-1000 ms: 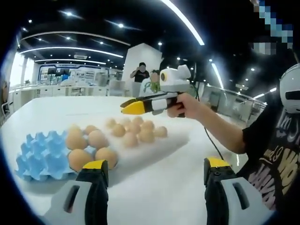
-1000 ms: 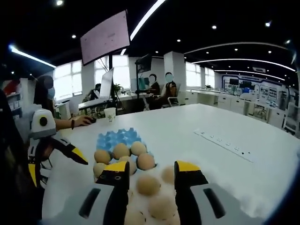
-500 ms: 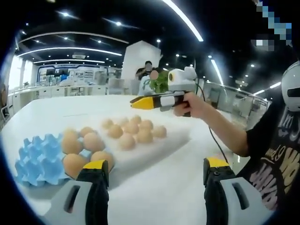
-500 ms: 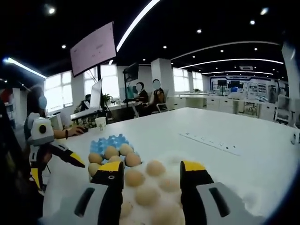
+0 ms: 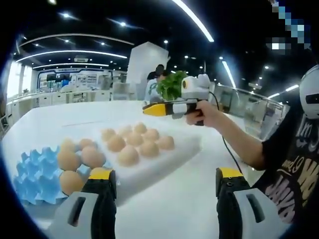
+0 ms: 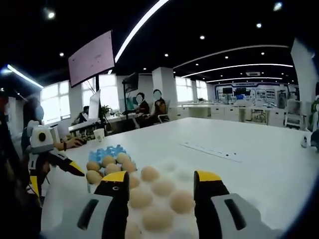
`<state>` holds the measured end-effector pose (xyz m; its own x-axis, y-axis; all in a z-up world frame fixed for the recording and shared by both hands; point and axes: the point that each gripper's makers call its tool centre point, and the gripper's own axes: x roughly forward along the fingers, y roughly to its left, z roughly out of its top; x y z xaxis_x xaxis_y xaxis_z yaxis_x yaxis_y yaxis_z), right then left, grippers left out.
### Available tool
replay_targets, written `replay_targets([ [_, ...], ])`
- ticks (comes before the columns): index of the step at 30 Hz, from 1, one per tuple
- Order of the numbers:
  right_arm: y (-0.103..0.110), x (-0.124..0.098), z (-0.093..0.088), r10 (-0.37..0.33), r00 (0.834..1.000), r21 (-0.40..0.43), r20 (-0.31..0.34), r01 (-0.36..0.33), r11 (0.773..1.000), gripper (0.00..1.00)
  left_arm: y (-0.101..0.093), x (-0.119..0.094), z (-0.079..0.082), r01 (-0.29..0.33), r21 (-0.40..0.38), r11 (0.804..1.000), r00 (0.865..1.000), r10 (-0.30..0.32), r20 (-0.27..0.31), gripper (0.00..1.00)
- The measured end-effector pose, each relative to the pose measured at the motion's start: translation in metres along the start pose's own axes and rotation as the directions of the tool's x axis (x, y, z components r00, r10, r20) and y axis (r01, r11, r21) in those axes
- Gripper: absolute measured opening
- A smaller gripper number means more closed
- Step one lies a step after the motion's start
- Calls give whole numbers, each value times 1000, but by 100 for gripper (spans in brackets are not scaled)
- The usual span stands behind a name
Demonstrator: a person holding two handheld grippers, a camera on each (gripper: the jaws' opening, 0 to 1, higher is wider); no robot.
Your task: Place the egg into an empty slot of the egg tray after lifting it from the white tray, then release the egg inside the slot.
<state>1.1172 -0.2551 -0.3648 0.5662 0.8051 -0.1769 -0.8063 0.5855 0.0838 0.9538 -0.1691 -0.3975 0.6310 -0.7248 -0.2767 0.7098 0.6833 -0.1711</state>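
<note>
Eggs: seven on white tray (image 5: 164, 159), four in egg tray (image 5: 35, 172).

The setting is a large open-plan office or tech showroom with a black ceiling crossed by long curved light strips (image 6: 239, 52) and dotted with spotlights. In the right gripper view, people sit at a desk with a monitor (image 6: 94, 104) near bright windows, a big screen (image 6: 91, 59) hangs from the ceiling, and a power strip (image 6: 212, 151) lies on the broad white table (image 6: 259, 159). The left gripper view shows white display counters (image 5: 60, 94) along a lit back wall, a white pillar (image 5: 144, 64) and a potted green plant (image 5: 171, 85).
</note>
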Motion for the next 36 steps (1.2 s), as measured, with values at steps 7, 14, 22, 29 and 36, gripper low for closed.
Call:
replay_targets([
  [7,-13,-18,-4,-43,999,-33,-12,43,999,57,-4,16,8,10,32,999,1000,-10,-3,82],
  [14,-15,-40,-5,0,1000,-37,-10,0,999,71,-12,32,11,41,43,998,999,-41,-13,82],
  [22,-6,-47,-34,56,995,-10,-84,-57,998,84,-18,47,19,58,67,996,998,-57,-11,82],
  [29,3,-53,-46,93,986,-130,-139,-111,985,94,-26,58,25,83,90,993,997,-82,-15,82],
  [36,10,-70,-58,140,976,-214,-165,-174,961,97,-26,67,26,99,121,988,994,-94,-48,81],
])
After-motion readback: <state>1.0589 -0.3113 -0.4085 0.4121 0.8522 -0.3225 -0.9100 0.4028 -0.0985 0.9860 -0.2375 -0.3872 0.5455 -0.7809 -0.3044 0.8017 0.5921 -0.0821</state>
